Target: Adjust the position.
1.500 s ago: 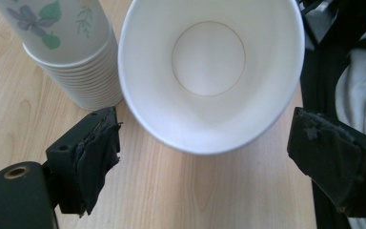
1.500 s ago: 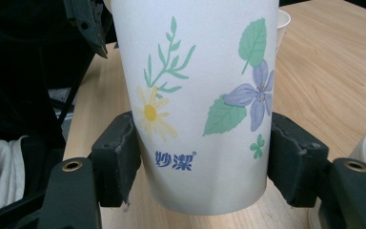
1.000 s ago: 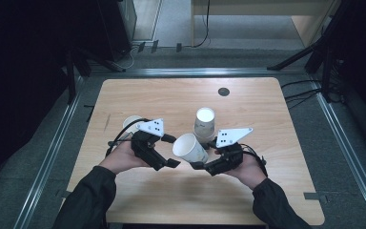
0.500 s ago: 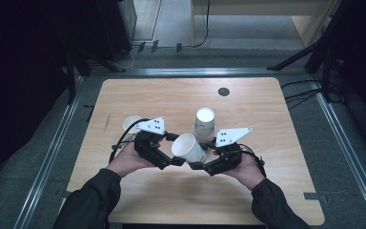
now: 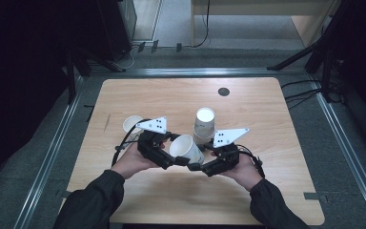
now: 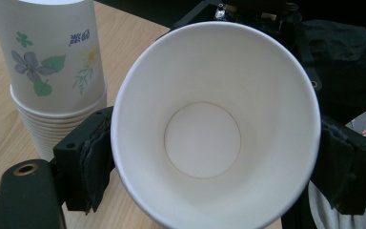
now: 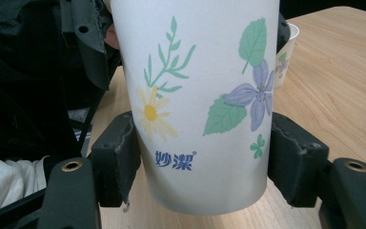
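A white paper cup (image 5: 187, 149) with a flower print hangs tilted above the wooden table (image 5: 267, 109), held between both grippers. My left gripper (image 5: 174, 151) faces its open mouth. Its jaws have just been closing, and in the left gripper view the left gripper (image 6: 214, 162) has a pad against each side of the cup's rim (image 6: 124, 95). My right gripper (image 5: 198, 163) is shut on the cup's lower wall; in the right gripper view the right gripper (image 7: 202, 167) clamps the cup (image 7: 195, 95) near its base.
A stack of upturned printed cups (image 5: 205, 125) stands just behind the held cup, also as the stack (image 6: 52, 71). A single upright cup (image 5: 132, 125) sits left of my left hand. A dark round hole (image 5: 223, 91) marks the table's far side.
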A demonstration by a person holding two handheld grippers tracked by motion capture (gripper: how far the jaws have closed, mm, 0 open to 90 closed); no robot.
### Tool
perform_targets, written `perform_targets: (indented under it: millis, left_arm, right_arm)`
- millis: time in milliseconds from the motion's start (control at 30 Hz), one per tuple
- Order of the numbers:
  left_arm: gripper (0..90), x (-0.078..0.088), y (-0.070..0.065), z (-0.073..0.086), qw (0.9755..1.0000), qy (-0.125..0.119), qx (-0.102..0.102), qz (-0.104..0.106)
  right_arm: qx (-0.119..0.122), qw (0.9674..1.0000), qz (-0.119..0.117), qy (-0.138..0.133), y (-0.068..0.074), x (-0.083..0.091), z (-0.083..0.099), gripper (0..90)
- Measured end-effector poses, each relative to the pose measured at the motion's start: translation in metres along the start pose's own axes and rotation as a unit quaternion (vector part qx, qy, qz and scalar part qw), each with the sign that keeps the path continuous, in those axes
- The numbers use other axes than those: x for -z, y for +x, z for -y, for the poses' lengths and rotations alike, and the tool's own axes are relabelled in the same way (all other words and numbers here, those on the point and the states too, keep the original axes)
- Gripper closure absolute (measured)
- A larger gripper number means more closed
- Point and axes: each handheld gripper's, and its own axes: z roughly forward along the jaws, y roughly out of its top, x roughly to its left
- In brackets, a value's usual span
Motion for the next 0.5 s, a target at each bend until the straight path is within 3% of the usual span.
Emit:
perform_targets:
  millis: [500]
  left_arm:
    - [22.8,0.0009,-0.0009,0.0002,1.0,-0.004,-0.007,0.001]
  right_arm:
    - [0.0,1.0,-0.003,0.008,0.0005,-0.0025,0.0006,33.6]
